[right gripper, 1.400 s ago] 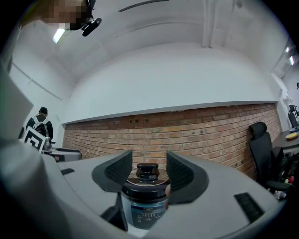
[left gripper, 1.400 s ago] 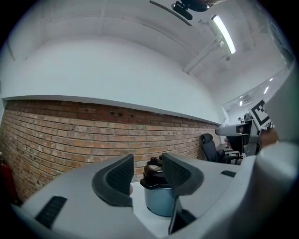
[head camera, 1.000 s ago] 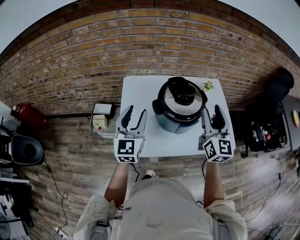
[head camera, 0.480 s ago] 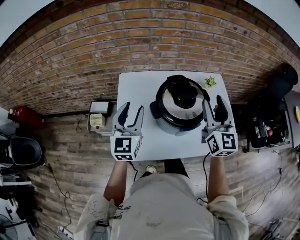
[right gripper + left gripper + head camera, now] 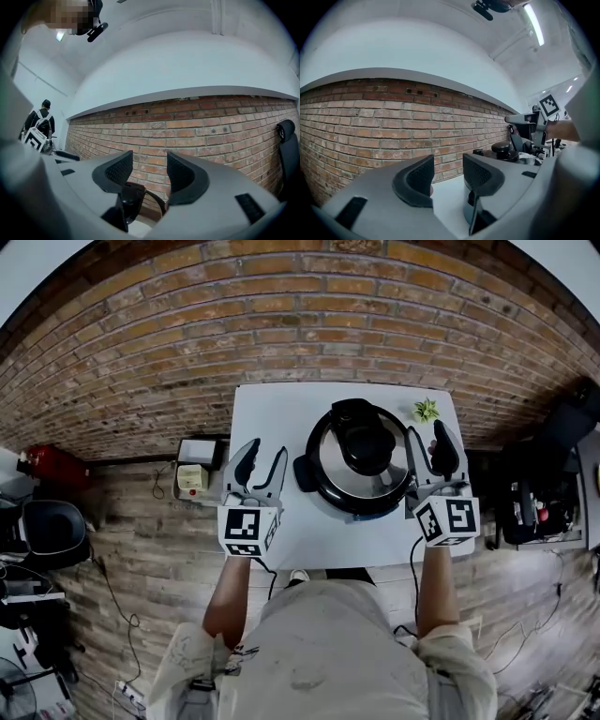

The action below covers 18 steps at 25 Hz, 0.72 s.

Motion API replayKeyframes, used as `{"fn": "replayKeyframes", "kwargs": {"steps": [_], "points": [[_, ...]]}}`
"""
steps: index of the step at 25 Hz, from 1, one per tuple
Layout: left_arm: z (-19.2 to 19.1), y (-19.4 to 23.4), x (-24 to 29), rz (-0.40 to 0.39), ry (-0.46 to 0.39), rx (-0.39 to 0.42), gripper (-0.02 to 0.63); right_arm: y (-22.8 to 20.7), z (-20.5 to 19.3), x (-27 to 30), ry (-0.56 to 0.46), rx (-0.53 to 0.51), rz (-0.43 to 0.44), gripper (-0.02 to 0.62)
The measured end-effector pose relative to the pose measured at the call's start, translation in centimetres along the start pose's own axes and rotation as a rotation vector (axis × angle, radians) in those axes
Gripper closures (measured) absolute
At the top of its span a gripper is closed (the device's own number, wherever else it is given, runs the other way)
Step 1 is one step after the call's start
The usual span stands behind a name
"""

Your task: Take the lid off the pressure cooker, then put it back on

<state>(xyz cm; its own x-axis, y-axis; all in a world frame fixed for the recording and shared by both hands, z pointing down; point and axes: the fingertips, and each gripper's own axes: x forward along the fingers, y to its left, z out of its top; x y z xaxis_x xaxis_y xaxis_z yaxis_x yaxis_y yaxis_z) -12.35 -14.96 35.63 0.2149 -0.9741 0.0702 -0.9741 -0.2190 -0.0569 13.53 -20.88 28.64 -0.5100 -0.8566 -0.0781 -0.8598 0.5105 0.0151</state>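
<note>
The pressure cooker (image 5: 361, 465) stands mid-table on the white table (image 5: 281, 418), its steel lid (image 5: 337, 474) on, with a black knob (image 5: 366, 442) on top. My left gripper (image 5: 260, 468) is open and empty over the table's left edge, a gap away from the cooker. My right gripper (image 5: 427, 452) is open close beside the cooker's right flank. In the left gripper view the jaws (image 5: 447, 176) frame bare table, and the lid knob (image 5: 502, 149) shows to the right. In the right gripper view the open jaws (image 5: 149, 176) frame a black part with a curved cord (image 5: 129, 199) low between them.
A small green plant (image 5: 426, 410) sits at the table's far right corner, just beyond my right gripper. A brick wall (image 5: 300, 324) backs the table. On the floor are a small box (image 5: 195, 479) at left, a black chair (image 5: 56, 535) and dark bags (image 5: 553, 474) at right.
Both grippers have moved forward over the table, one along each side of the cooker. Their jaws kept the same opening. The head view has shifted closer over the table.
</note>
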Motion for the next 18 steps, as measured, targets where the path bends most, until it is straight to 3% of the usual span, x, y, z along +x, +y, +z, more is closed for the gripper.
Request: {"fn": "replayKeyframes", "kwargs": {"steps": [2,7,12,18], "points": [[-0.3,-0.1,0.4,-0.029,0.023,-0.011,0.399,0.7,0.2,0.7,0.007,-0.039,0.094,0.357],[-2.3,-0.9,1.3,-0.174,0.131,-0.096,0.399,5.1,0.7,1.5,0.112,-0.251,0.467,0.364],[-4.2,-1.3,1.1,-0.320,0.219,-0.406,0.397,9.0,-0.2,1.9,0.295,-0.425,0.762,0.359],[-6.5,-2.1,0.8,-0.393,0.290,-0.675,0.397,10.5,-4.5,0.7,0.634,-0.644,1.025,0.312]]}}
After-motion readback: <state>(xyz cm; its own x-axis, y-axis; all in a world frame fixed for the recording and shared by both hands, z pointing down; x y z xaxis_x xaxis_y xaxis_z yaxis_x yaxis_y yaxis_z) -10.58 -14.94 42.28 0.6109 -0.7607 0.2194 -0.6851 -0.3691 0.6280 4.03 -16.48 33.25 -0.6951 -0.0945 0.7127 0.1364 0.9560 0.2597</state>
